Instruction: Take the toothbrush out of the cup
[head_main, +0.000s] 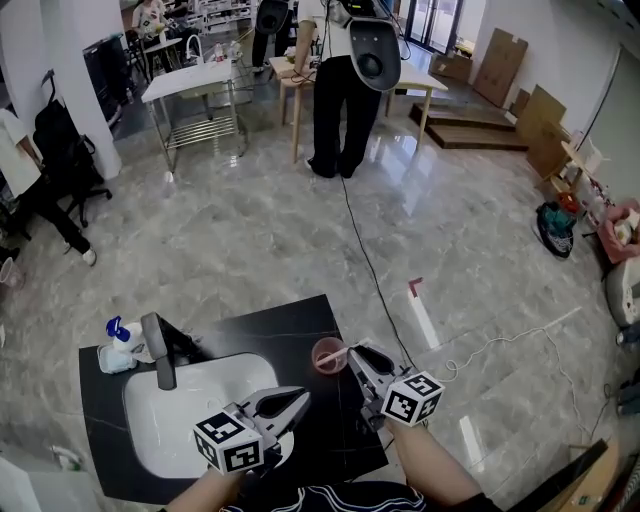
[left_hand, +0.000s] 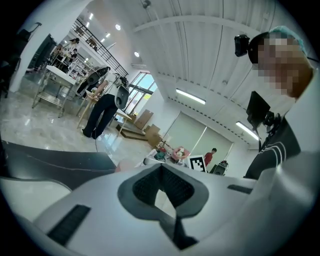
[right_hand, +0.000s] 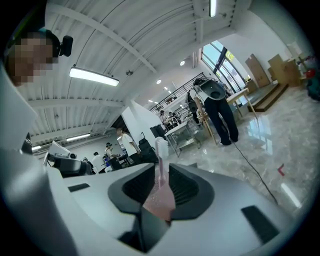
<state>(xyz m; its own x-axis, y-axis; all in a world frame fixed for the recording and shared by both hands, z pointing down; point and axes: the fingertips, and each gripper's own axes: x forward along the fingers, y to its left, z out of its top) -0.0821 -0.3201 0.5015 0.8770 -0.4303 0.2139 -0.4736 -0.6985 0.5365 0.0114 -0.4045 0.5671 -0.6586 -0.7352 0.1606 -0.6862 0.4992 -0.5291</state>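
Step in hand: grasp made, lift-out judged not yet finished.
Right claw (head_main: 354, 352): clenched on the pink toothbrush (right_hand: 160, 180); handle pinched between the pads, white bristle head poking up past the tips in the right gripper view.
Toothbrush position: at the right rim of the translucent pink cup (head_main: 328, 355), seen from the head view as a thin pale stick (head_main: 346, 350) crossing that rim toward the claw.
Cup position: upright on the black counter (head_main: 280, 325), just right of the white sink (head_main: 200, 368).
Left claw (head_main: 303, 397): clenched, tips together, nothing between them; held over the sink's near right edge, well clear of the cup.
Next move, as judged: raise the right claw along the handle's own line until the lower end clears the rim. Cup is light and unbraced, so a sideways drag could tip it. Left claw free to steady it.
Hard to make out: whether the brush's lower end sits inside the cup, too small in the head view. Cup itself not identifiable in the right gripper view.
Cut off: counter's near edge, behind both forearms.
Other items: faucet (head_main: 157, 350) and a blue-capped spray bottle (head_main: 120, 345) at the sink's left.
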